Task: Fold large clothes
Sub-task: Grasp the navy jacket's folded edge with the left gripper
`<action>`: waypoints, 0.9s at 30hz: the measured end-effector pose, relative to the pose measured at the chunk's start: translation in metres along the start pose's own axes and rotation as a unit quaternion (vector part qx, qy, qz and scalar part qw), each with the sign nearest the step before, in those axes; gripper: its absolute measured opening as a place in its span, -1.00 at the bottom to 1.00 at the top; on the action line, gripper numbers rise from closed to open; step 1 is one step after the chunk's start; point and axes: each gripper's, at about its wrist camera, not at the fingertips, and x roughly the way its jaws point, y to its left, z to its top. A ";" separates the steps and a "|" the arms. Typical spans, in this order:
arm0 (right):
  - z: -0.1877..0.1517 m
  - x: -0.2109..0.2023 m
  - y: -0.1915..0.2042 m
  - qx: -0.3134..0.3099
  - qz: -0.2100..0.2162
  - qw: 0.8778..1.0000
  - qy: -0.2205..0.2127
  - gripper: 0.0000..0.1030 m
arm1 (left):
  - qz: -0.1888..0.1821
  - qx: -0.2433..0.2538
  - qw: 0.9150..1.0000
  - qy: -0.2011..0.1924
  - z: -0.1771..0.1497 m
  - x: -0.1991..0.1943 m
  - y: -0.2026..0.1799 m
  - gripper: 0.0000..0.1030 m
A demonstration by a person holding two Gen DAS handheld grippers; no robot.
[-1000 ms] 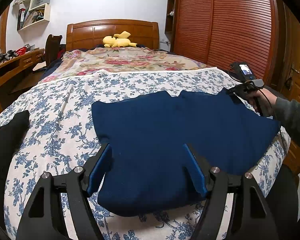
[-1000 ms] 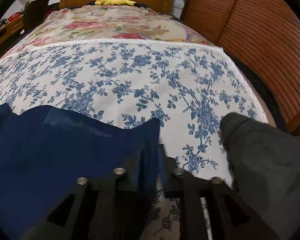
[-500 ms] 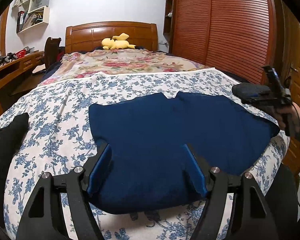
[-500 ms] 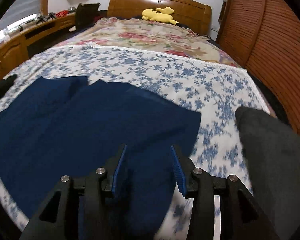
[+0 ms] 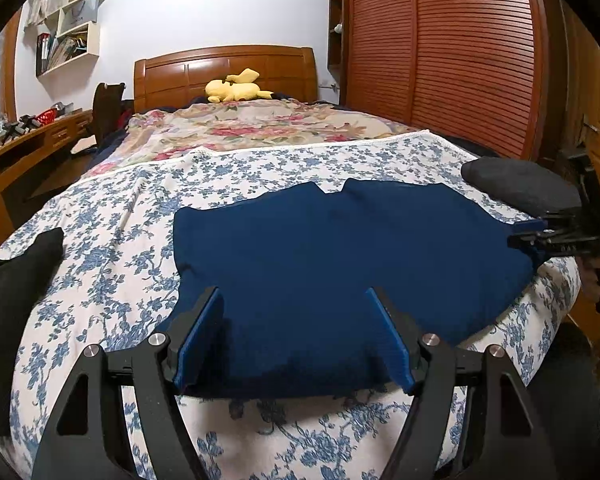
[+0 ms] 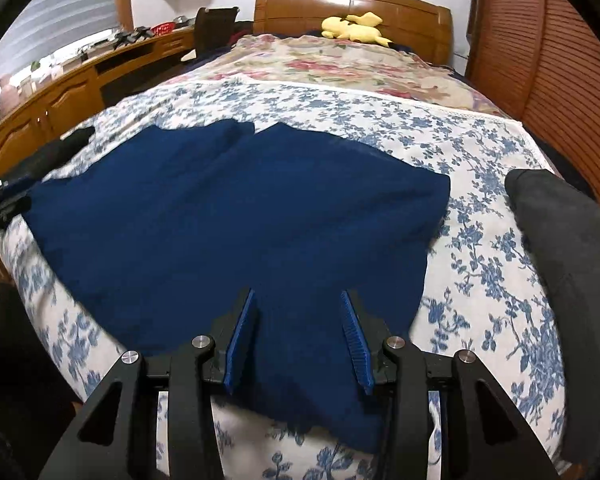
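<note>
A dark blue garment (image 5: 340, 256) lies spread flat on the floral bedspread (image 5: 112, 264), near the bed's foot edge; it also shows in the right wrist view (image 6: 228, 220). My left gripper (image 5: 296, 336) is open, its blue-padded fingers over the garment's near left edge, holding nothing. My right gripper (image 6: 298, 340) is open over the garment's near right edge, holding nothing. In the left wrist view the right gripper (image 5: 532, 232) shows at the garment's right corner.
A black garment (image 5: 16, 280) lies at the bed's left edge. A dark grey garment (image 6: 568, 264) lies at the right edge. A yellow plush toy (image 5: 236, 88) sits by the wooden headboard (image 5: 224, 68). A desk (image 5: 24, 148) stands left, a slatted wardrobe (image 5: 440, 48) right.
My right gripper has let go of the blue garment's far corner, opened, and drawn back to the near right edge. The left gripper has stayed open and dropped slightly lower.
</note>
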 end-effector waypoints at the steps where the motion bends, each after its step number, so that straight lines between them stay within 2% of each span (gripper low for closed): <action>1: -0.004 0.001 0.001 -0.002 -0.003 1.000 0.002 -0.12 | 0.002 0.000 1.000 0.000 -0.001 -0.001 -0.001 0.44; 5: -0.016 0.014 -0.004 -0.001 0.004 1.000 0.020 -0.12 | 0.011 -0.011 1.000 0.008 -0.005 -0.007 -0.001 0.44; 14: -0.023 0.022 0.003 -0.021 -0.004 1.000 0.014 -0.12 | 0.057 -0.050 0.997 0.007 -0.005 -0.023 0.018 0.43; 17: -0.027 0.022 0.003 -0.025 0.003 1.000 0.006 -0.12 | 0.071 -0.059 0.996 0.016 -0.010 -0.020 0.027 0.30; 21: -0.034 0.023 0.000 -0.017 0.012 1.000 -0.007 -0.11 | 0.088 -0.067 0.993 0.033 -0.017 -0.012 0.037 0.27; 27: -0.040 0.024 0.001 -0.018 0.005 1.000 -0.016 -0.11 | 0.068 -0.103 0.990 0.066 -0.037 0.002 0.054 0.24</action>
